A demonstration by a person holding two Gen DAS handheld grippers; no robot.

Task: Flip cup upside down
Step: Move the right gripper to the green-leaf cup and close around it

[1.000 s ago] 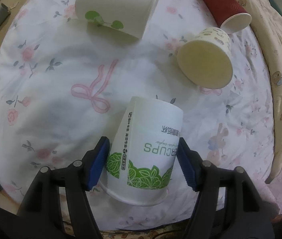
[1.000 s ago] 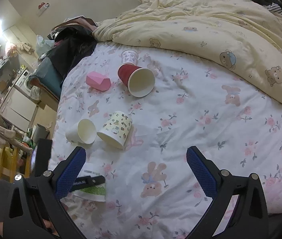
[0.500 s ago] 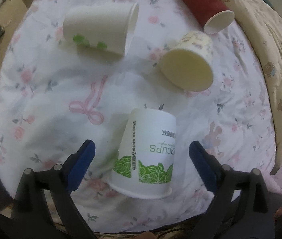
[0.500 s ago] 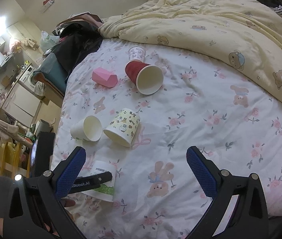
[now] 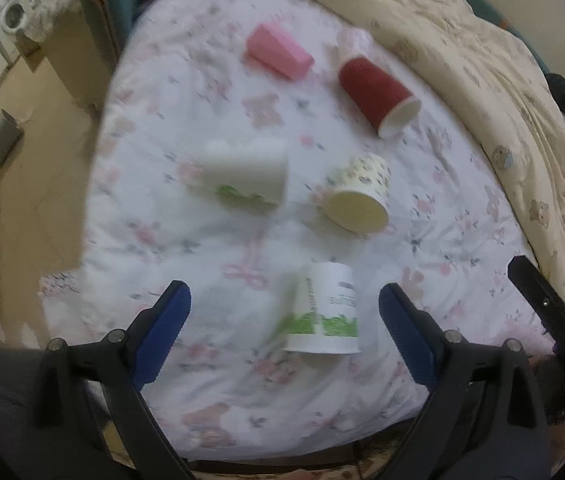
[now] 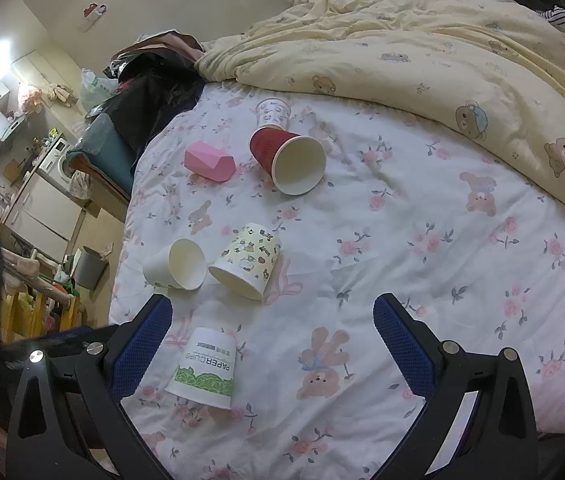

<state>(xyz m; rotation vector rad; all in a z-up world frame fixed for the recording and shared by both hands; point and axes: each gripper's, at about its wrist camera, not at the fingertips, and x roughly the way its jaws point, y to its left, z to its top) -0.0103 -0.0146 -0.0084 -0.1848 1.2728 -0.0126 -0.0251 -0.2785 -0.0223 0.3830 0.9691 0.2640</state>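
Floral bedsheet (image 5: 442, 184): paper cup (image 5: 324, 310) inverted, untouched between spread left jaws; right jaws spread.

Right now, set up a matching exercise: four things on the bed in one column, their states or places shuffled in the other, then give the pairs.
1. PAPER CUPS cup
2. red cup
3. cartoon-print cup
4. pink box

A. on its side, mouth white inside
B. standing upside down, rim on the sheet
C. left of the red cup
D. on its side beside a plain white cup

Pairs: 1-B, 2-A, 3-D, 4-C
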